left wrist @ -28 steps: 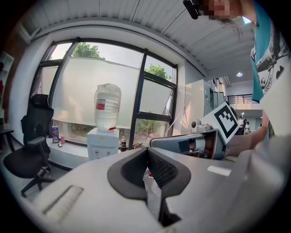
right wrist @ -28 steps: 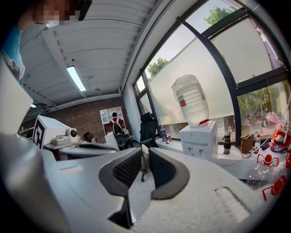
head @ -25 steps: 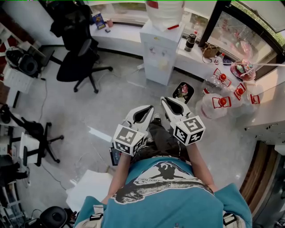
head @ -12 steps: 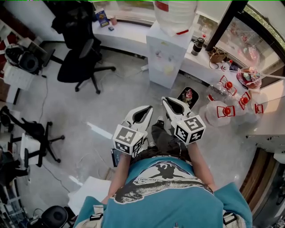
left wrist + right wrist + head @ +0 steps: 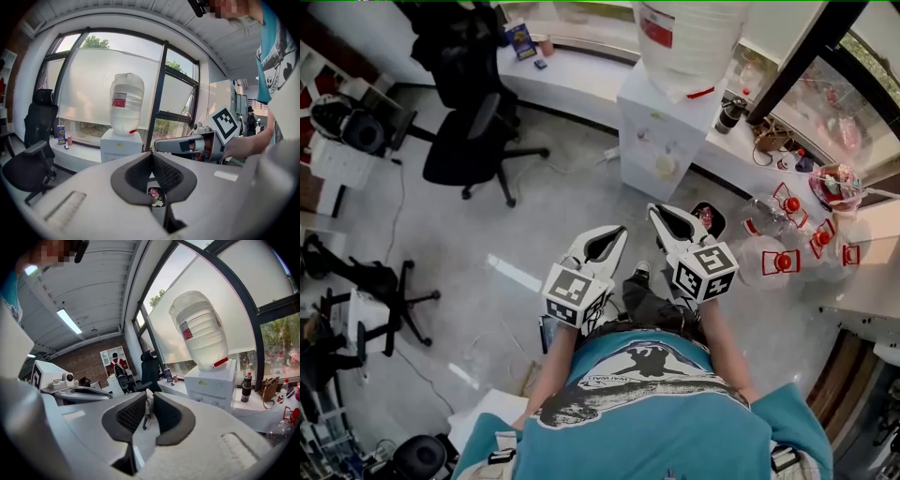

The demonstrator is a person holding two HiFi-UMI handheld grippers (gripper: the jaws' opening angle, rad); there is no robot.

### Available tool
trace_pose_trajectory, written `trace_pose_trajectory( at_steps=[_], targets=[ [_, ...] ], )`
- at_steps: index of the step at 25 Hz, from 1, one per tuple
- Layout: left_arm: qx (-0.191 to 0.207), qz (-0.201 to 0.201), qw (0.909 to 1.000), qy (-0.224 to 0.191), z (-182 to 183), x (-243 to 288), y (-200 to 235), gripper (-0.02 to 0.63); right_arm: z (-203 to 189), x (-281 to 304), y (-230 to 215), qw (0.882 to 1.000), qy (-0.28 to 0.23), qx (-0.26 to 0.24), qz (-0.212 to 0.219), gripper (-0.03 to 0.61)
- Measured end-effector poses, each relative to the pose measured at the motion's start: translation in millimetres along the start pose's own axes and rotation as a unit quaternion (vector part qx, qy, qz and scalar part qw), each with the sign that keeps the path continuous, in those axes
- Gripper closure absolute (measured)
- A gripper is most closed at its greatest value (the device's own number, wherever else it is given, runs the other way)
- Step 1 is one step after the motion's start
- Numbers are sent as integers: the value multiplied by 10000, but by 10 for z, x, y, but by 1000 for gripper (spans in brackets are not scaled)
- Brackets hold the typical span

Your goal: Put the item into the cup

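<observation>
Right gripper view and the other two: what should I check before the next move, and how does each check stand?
1. Right tool holds something: ok, pale item pinched between its pads.
2. Left tool free: ok, jaws together, nothing between.
3. Cup located: cannot tell, none clearly visible.
4. Tools clear of each other: ok, side by side, not touching.

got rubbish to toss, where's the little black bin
In the head view the small black waste bin sits on the floor right of centre, between the white water dispenser and the clear red-capped jugs.
</observation>
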State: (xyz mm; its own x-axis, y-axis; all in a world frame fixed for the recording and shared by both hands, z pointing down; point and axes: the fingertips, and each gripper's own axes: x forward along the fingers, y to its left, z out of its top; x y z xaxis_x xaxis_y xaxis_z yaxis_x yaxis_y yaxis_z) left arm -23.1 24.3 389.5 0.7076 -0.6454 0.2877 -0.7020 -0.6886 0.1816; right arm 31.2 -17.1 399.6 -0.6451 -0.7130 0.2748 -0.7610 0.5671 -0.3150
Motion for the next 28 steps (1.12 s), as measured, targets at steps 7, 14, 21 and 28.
trace_pose_trajectory(
  at_steps=[7, 14, 21, 28],
  targets=[
    [111, -157, 9997, 142, 154, 449, 169, 600, 134, 256, -414, 9999, -26, 162, -35, 528],
    [247, -179, 9993, 233, 269, 778, 269, 600, 209, 381, -712, 9993, -154, 331, -42, 528],
    [209, -286, 9984, 439, 228, 994, 239, 600, 121, 315, -936, 9979, -148, 597, -177, 528],
    [212, -399, 9975, 545, 233, 1123, 172, 600, 59, 207, -1103, 9960, -221, 789, -352, 528]
  ],
)
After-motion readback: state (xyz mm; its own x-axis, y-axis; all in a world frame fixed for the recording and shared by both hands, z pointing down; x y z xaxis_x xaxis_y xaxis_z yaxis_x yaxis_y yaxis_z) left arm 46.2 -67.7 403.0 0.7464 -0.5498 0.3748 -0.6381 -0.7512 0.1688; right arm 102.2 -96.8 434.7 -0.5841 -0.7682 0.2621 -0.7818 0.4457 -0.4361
